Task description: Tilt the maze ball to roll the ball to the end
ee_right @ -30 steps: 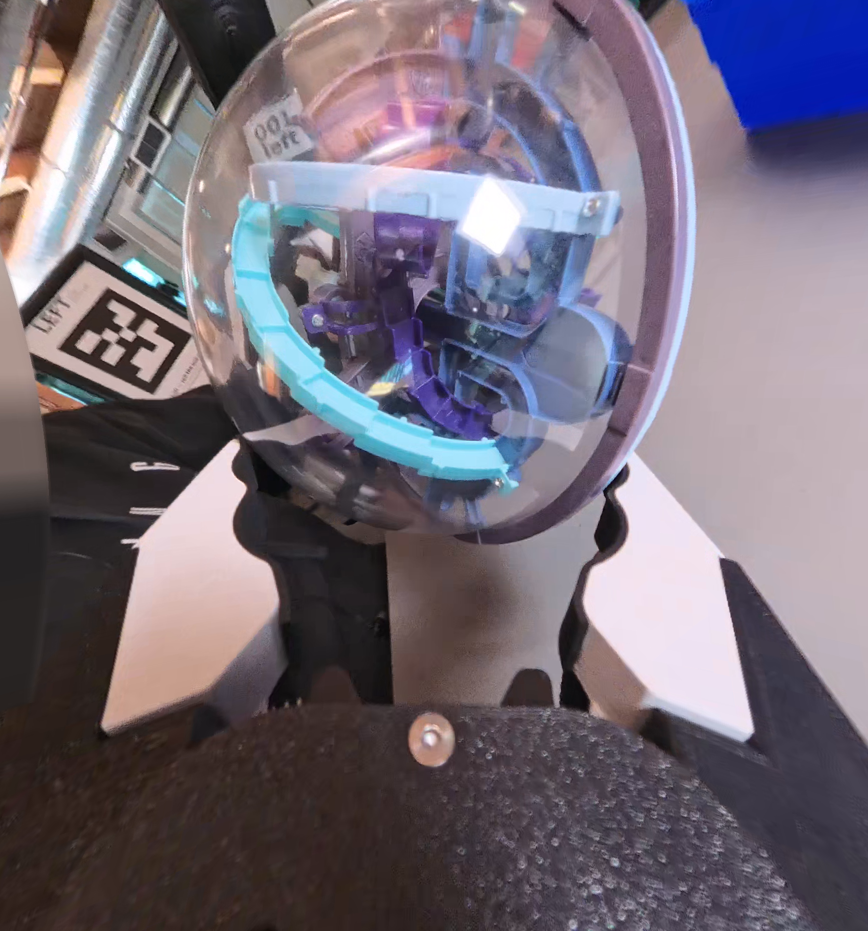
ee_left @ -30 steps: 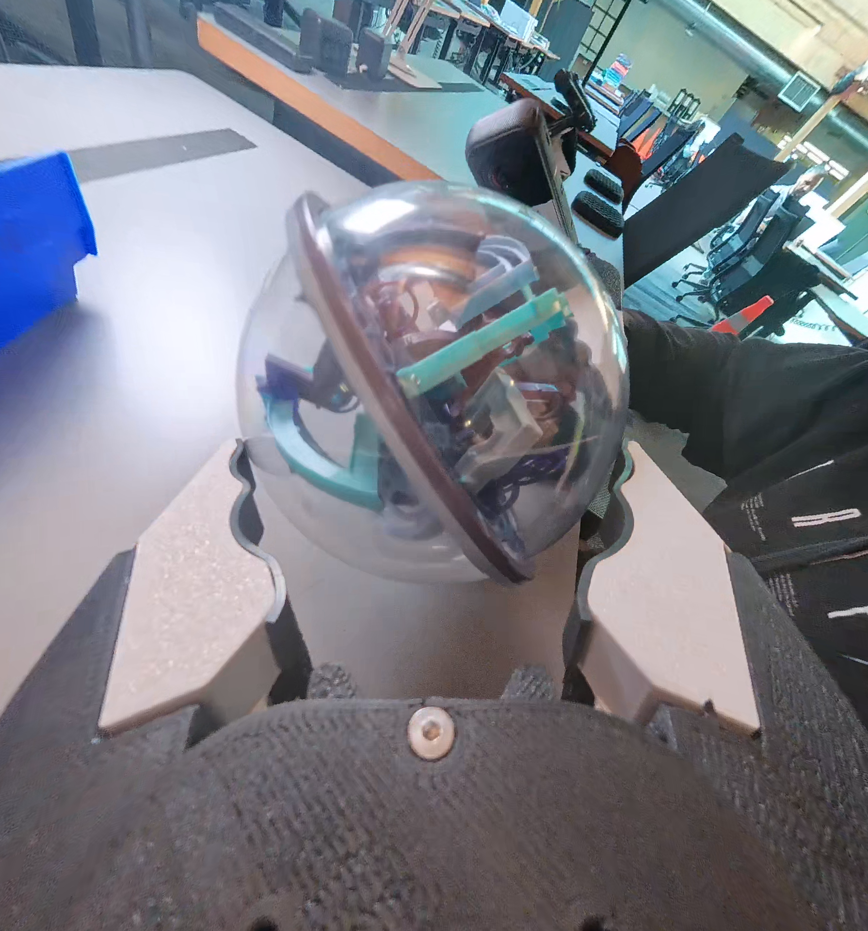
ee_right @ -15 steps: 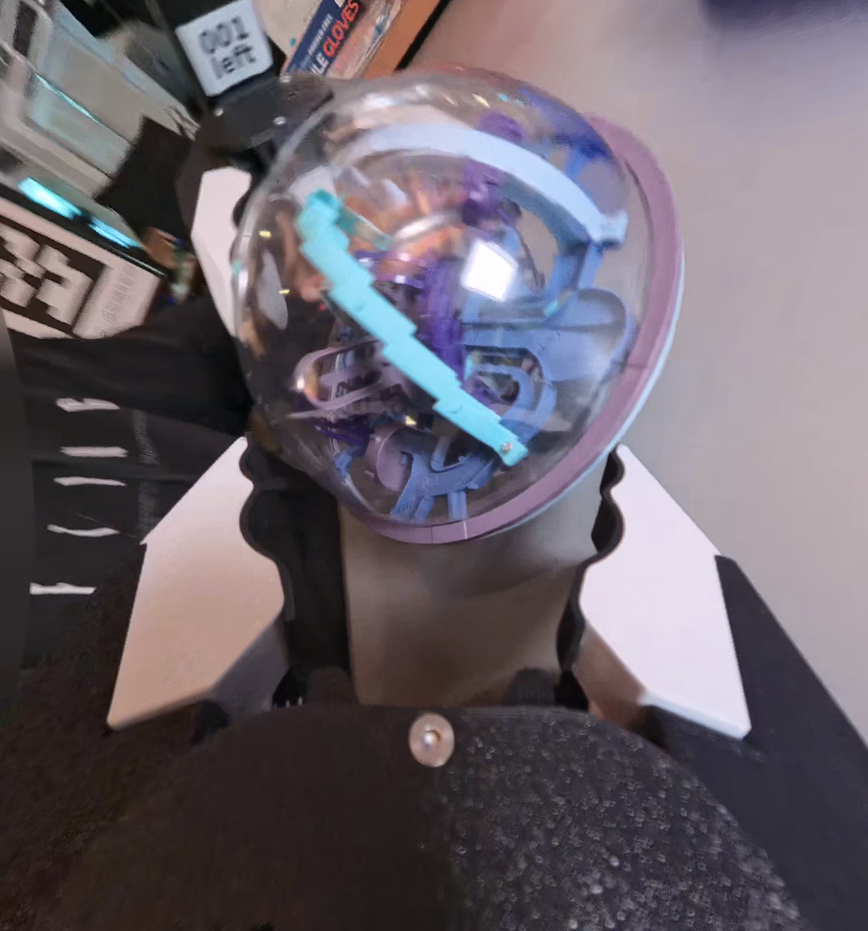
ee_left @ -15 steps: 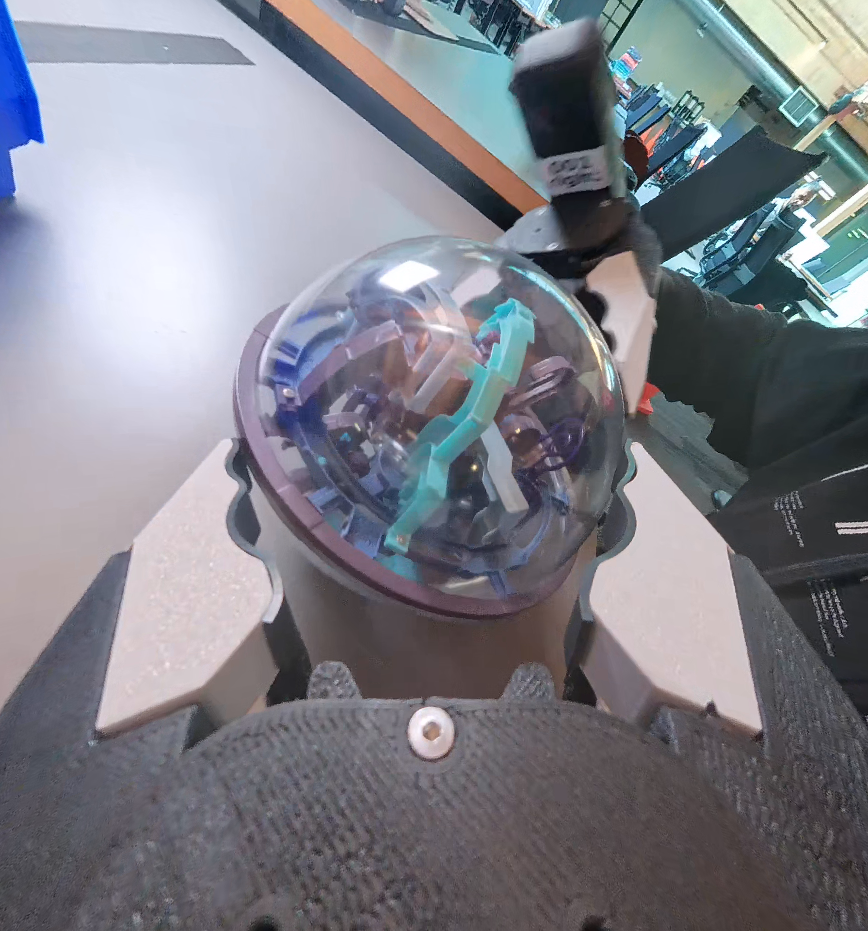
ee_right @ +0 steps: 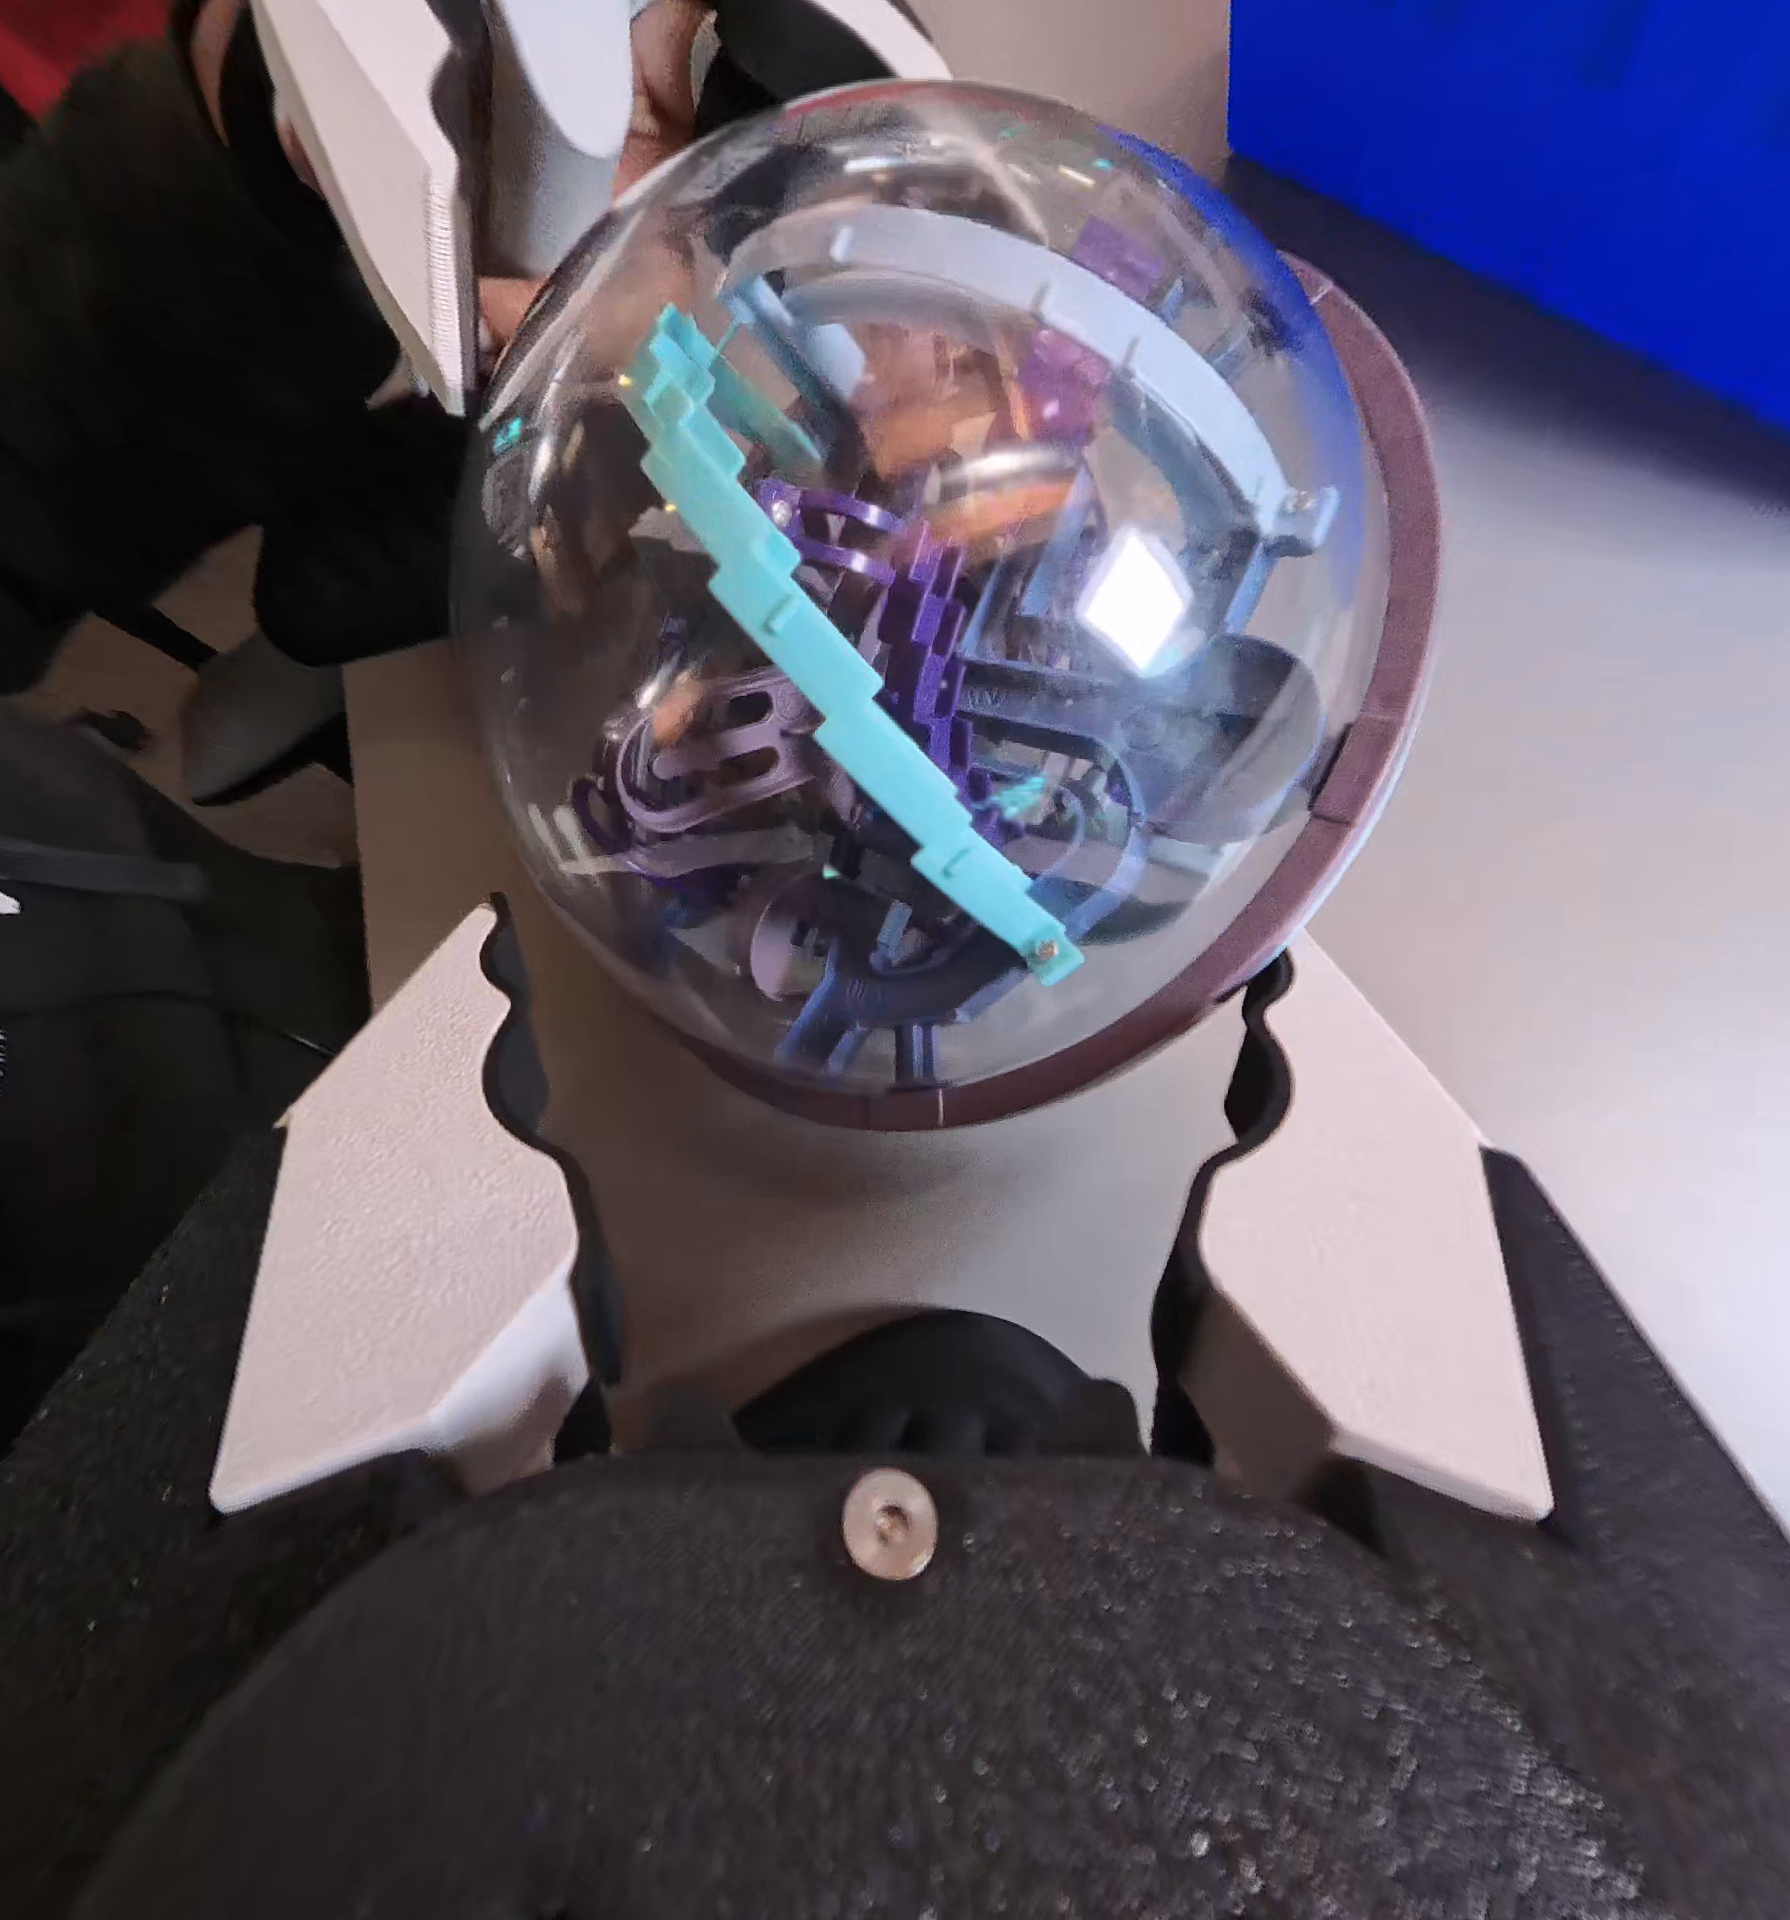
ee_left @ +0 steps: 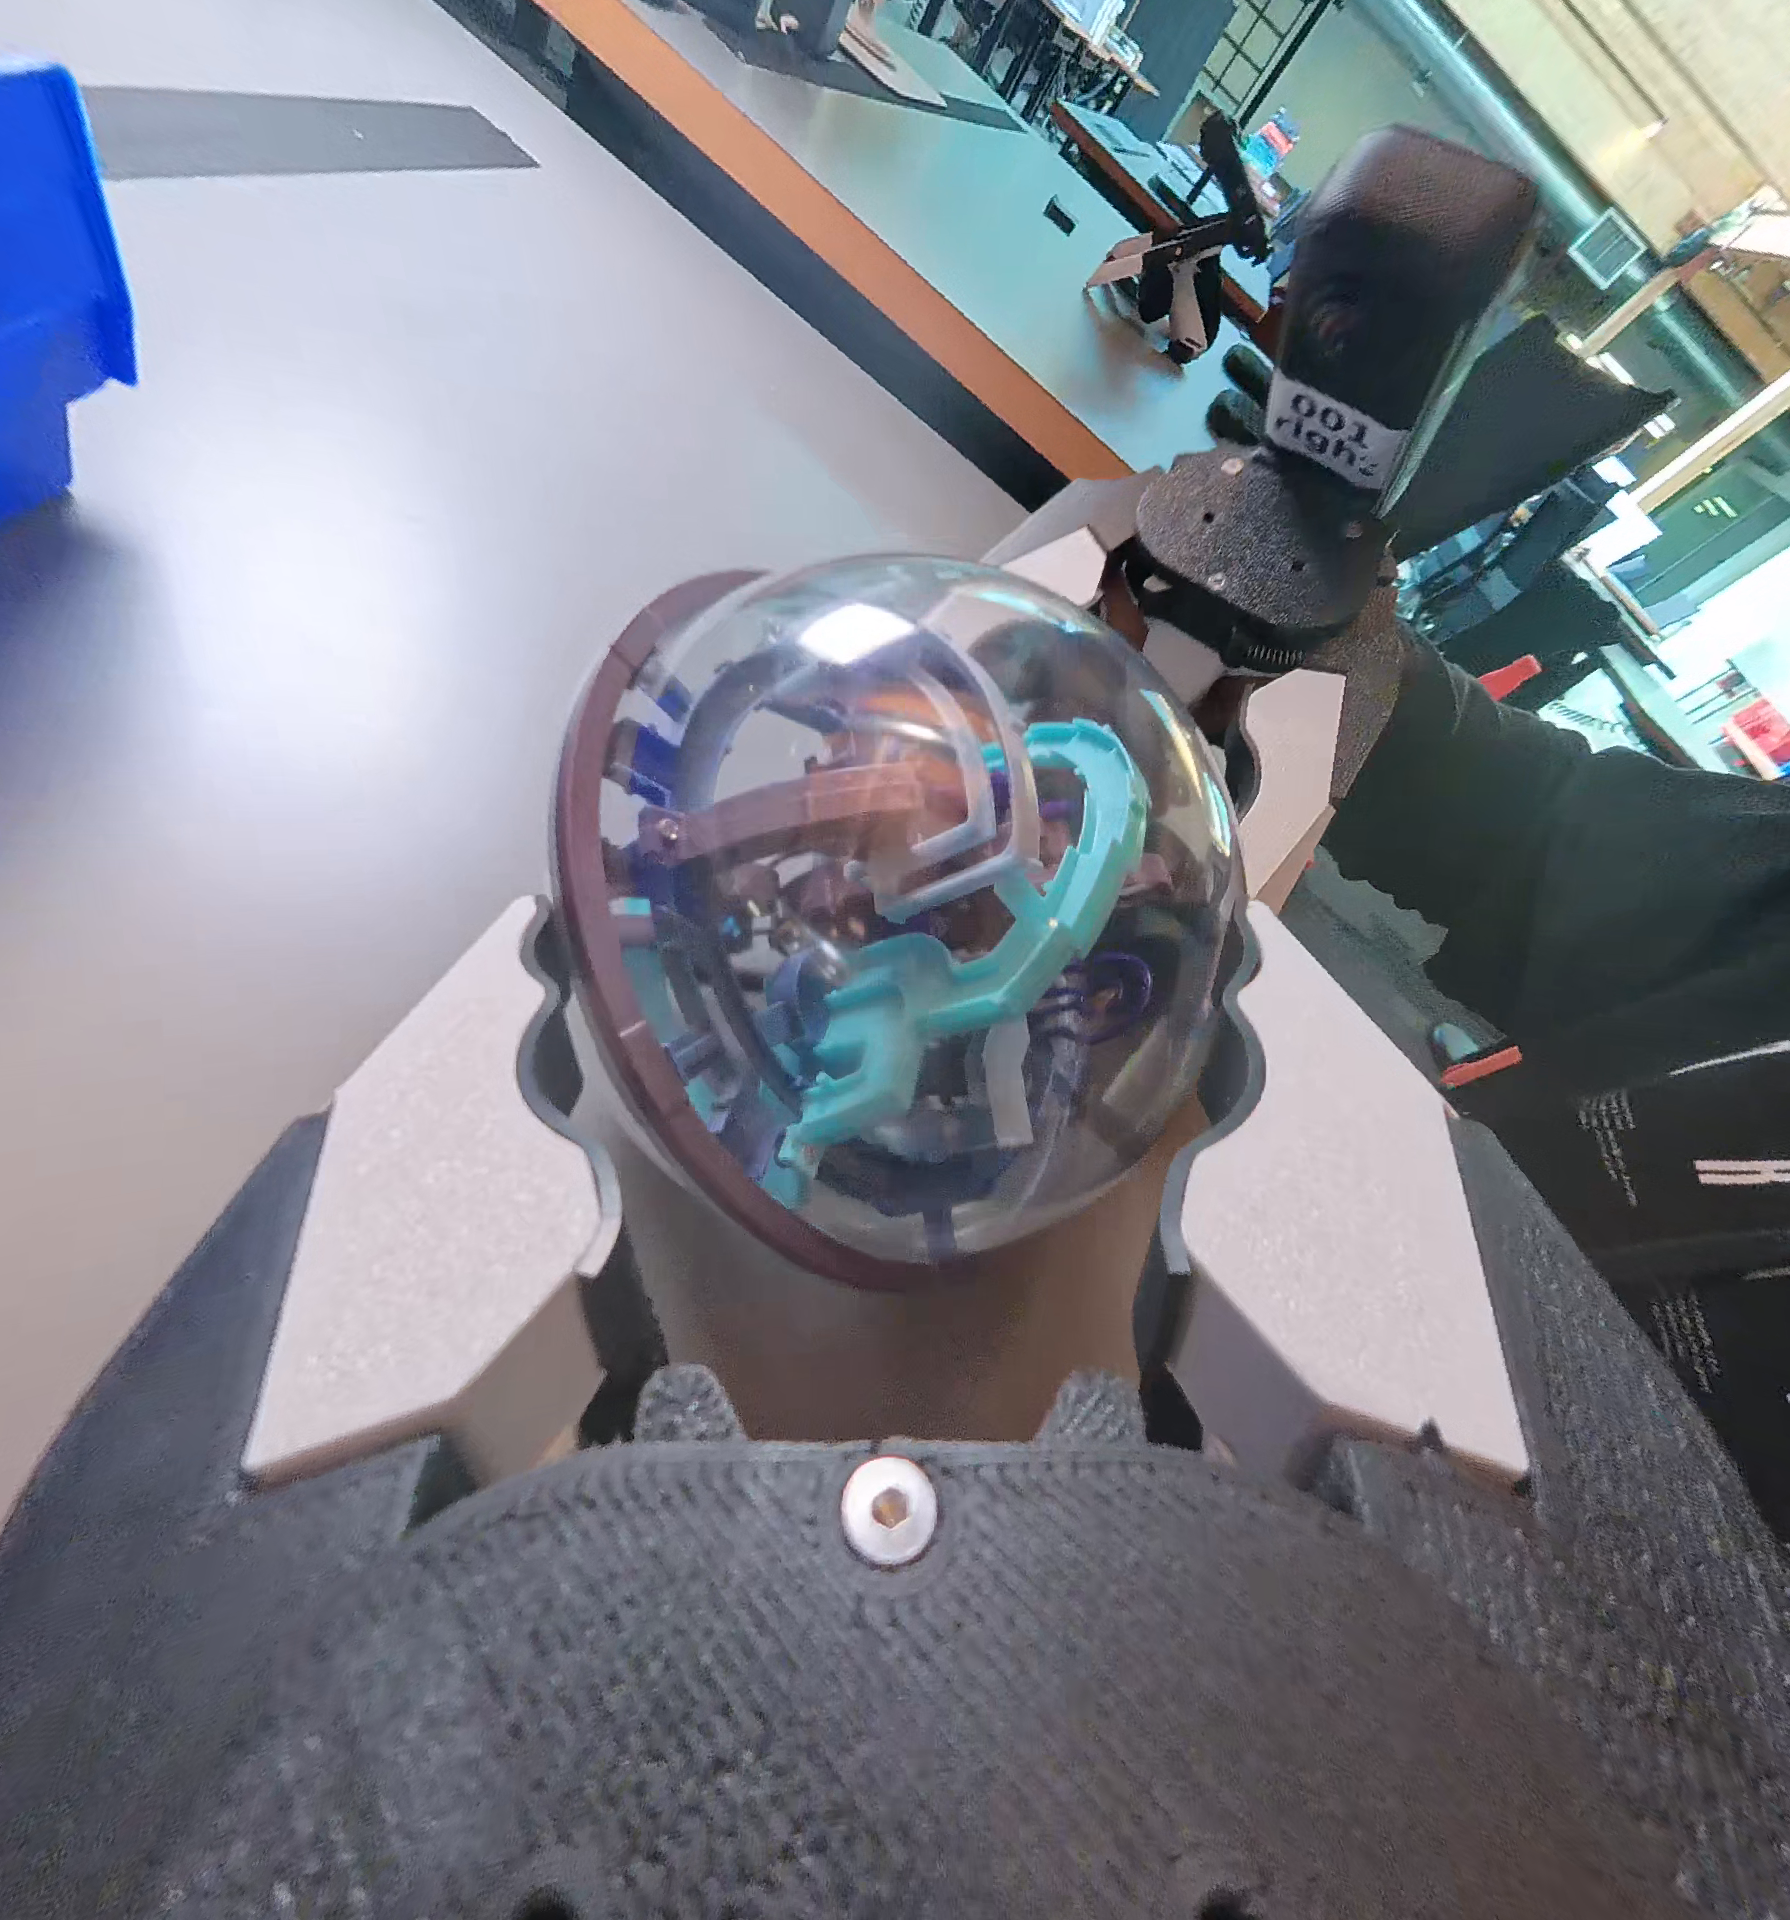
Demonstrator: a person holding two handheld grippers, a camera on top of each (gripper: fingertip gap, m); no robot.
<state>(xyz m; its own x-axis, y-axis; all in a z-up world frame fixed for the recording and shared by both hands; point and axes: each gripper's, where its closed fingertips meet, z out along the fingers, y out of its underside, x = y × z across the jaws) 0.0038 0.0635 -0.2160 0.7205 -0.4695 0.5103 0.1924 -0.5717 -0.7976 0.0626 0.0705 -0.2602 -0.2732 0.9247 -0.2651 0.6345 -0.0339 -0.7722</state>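
Maze ball [ee_left: 896, 914], a clear sphere with a maroon rim and coloured tracks, sits raised over the grey table [ee_left: 299, 520], tipped on a slant. Left gripper [ee_left: 886, 977] and right gripper [ee_right: 886, 997] both clamp it from opposite sides, pads against the shell. Tilting looks under way; the small ball inside cannot be picked out. Next calls for slow, matched turns. Blue bin [ee_left: 8, 312] stands well apart

The small ball inside the maze ball [ee_left: 896, 914] cannot be located among the overlapping tracks. Contact of the left gripper [ee_left: 891, 997] pads is masked by the sphere's curve. The right gripper [ee_right: 886, 997] fingertips are partly covered likewise. The blue bin [ee_left: 8, 301] is cut off by the frame edge. Background desks are blurred.
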